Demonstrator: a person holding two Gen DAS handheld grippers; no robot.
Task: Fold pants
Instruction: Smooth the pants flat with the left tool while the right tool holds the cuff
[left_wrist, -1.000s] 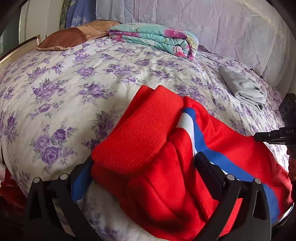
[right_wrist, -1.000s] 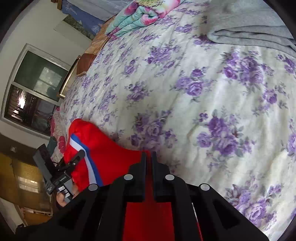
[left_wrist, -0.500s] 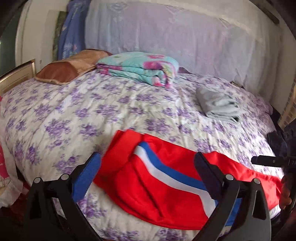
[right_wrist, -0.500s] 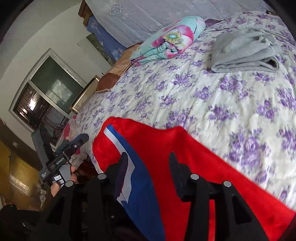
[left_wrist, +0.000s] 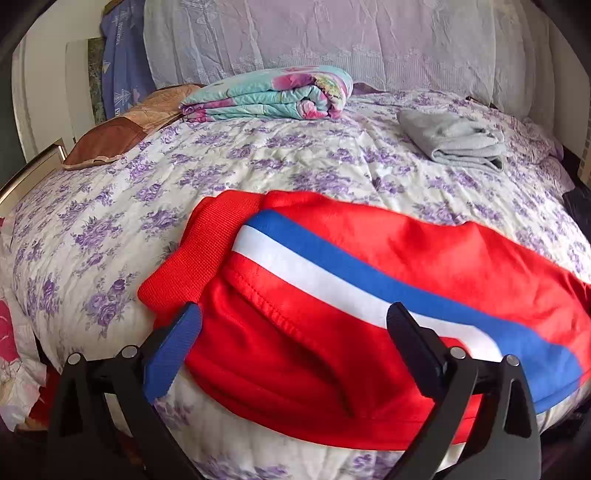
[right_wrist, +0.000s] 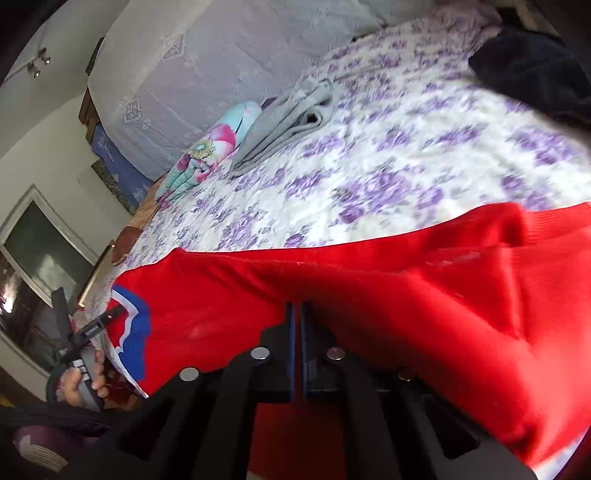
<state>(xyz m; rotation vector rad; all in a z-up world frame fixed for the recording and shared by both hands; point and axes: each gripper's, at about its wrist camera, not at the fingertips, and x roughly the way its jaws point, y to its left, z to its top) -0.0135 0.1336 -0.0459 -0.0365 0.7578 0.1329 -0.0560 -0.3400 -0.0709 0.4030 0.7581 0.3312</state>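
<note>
My right gripper (right_wrist: 295, 314) is clenched, its jaws having just snapped closed, and I cannot make out any cloth pinched between the tips; the red fleece pants with a blue and white side stripe (right_wrist: 369, 295) lie just ahead of and beneath them. My left gripper (left_wrist: 291, 332) is released, its jaws spread wide over the pants' ribbed red waistband (left_wrist: 195, 251) without pressing on it.

The pants lie stretched lengthwise along the near edge of the floral purple-and-white quilted bed (left_wrist: 258, 162), stripe side up, with a ridge of bunched cloth running through the middle. Toward the far edge sit a folded teal floral blanket (left_wrist: 269, 96) and a folded grey garment (left_wrist: 458, 140), both well apart from my work.

To fold well, I judge I should first smooth that ridge flat, then take the leg end in the right jaws and the waistband in the left, pinching both layers together, and carry one end squarely over the other so the stripe lines up.
</note>
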